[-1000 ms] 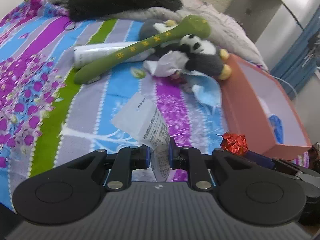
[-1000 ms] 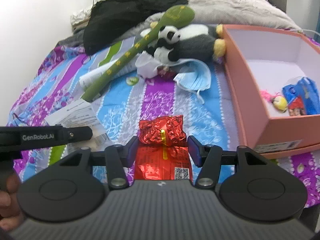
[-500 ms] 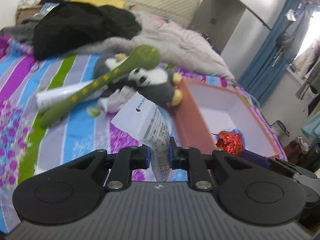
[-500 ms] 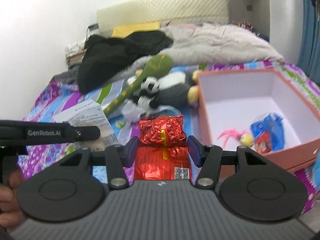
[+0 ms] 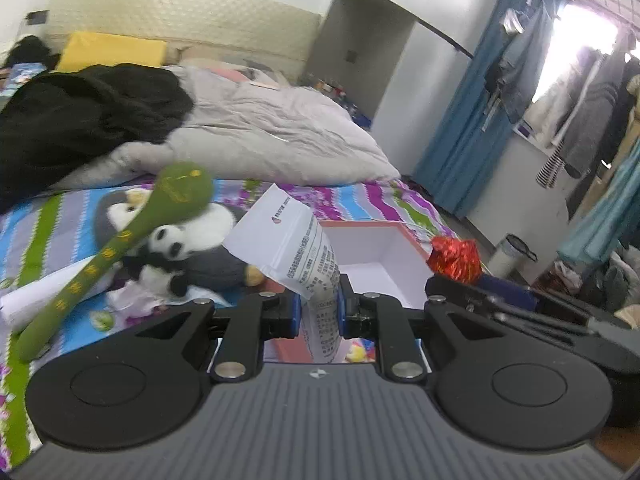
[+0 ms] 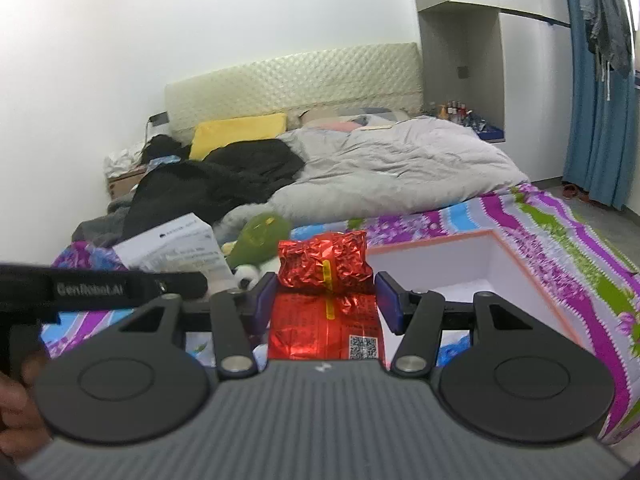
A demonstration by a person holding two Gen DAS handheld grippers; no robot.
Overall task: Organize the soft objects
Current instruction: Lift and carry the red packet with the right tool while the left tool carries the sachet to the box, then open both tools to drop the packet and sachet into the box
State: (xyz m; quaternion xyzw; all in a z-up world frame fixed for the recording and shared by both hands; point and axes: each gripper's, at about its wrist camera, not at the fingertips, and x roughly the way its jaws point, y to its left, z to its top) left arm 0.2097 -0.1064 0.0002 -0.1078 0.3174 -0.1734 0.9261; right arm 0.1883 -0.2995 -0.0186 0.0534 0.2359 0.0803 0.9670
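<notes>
The white printed paper packet [image 5: 294, 240] is pinched low between the fingers of the left gripper [image 5: 319, 311], its upper part fanning up and to the left above them. The red foil packet [image 6: 325, 276] sits between the fingers of the right gripper [image 6: 326, 300], clamped at its sides, crumpled top standing up and the flat printed part with a small square code running back toward the camera. Both packets are held up off the bed [image 6: 532, 220], over the near corner of the orange box [image 6: 532, 276], whose white inside is open to view; something blue shows low in the box, partly hidden by the right gripper. In the left view the red packet also appears at the box's right side, with the right gripper's dark frame beneath it.

Just left of the box on the striped, flowered bed cover lie a panda plush [image 5: 176, 242] and a grey plush beside it, with a long green plush stick [image 5: 120, 248] slanting across them. Farther back a black garment [image 5: 80, 120] lies against a rumpled grey duvet [image 5: 280, 136], and a yellow pillow [image 6: 240, 134] lies at the padded headboard. Blue curtains hang past the bed's far right side.
</notes>
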